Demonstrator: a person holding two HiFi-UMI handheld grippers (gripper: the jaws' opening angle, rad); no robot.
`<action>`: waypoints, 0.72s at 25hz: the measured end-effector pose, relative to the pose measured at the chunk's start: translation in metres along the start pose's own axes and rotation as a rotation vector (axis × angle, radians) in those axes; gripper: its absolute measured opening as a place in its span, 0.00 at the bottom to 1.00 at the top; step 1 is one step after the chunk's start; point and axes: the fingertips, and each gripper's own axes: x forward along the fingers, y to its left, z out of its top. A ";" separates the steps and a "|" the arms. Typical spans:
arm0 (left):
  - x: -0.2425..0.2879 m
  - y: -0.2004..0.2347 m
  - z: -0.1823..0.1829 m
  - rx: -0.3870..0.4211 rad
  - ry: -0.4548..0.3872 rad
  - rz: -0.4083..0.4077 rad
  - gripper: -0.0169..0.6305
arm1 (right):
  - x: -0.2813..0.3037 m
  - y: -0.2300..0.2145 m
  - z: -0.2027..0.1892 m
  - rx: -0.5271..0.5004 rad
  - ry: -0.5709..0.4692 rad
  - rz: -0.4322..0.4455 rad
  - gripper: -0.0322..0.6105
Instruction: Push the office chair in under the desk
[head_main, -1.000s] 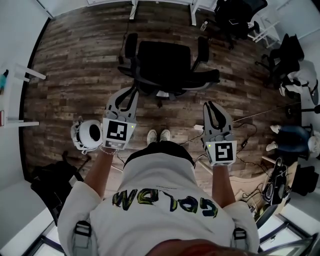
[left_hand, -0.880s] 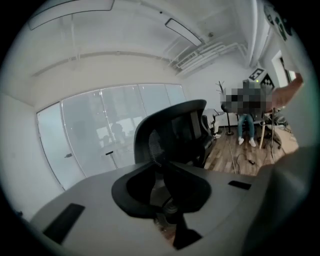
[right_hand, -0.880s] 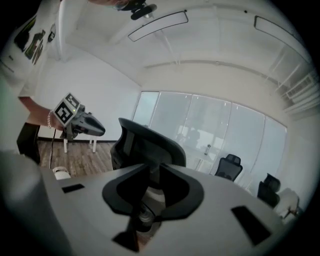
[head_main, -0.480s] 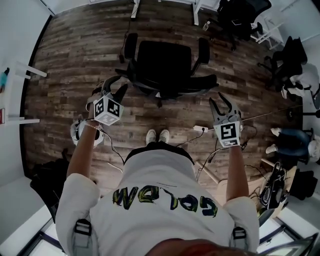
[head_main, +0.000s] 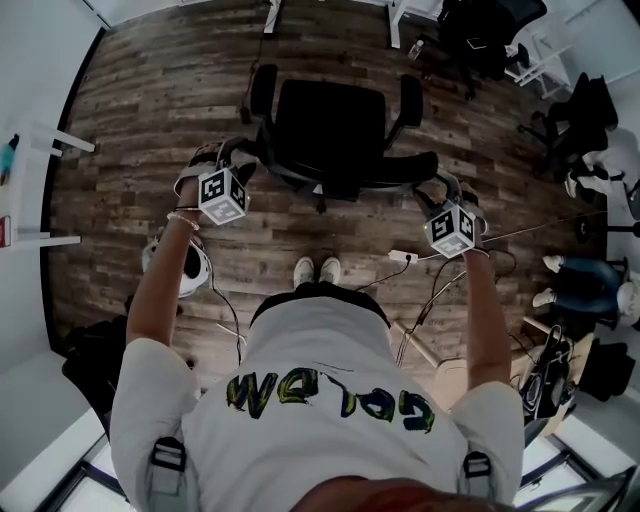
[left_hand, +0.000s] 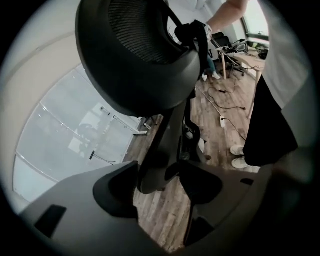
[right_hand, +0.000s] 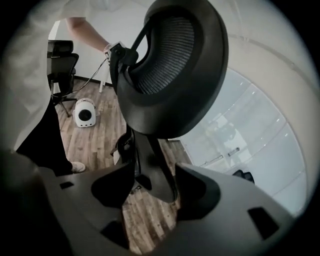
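While my left claw (head_main: 240, 158) and right claw (head_main: 447, 188) straddle its back, the office chair (head_main: 335, 125) stands short of the table (head_main: 392, 20).
Both claws have just been opening and now gape unclamped, a back strut between each pair of jaws. I judge an uneven shove could swivel the seat or slip a claw off.

Chair (head_main: 330, 120): black, mesh back, upright, back toward me.
Desk (head_main: 394, 18): I see only white legs, apart from chair.
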 end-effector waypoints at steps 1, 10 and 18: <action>0.003 0.001 0.002 0.018 0.002 0.000 0.44 | 0.006 0.000 -0.002 -0.009 0.009 0.009 0.46; 0.021 0.006 0.013 0.101 -0.011 -0.017 0.34 | 0.029 -0.006 -0.006 -0.087 0.056 -0.009 0.36; 0.033 0.015 0.016 0.102 -0.032 -0.036 0.33 | 0.039 -0.018 -0.009 -0.071 0.110 -0.022 0.36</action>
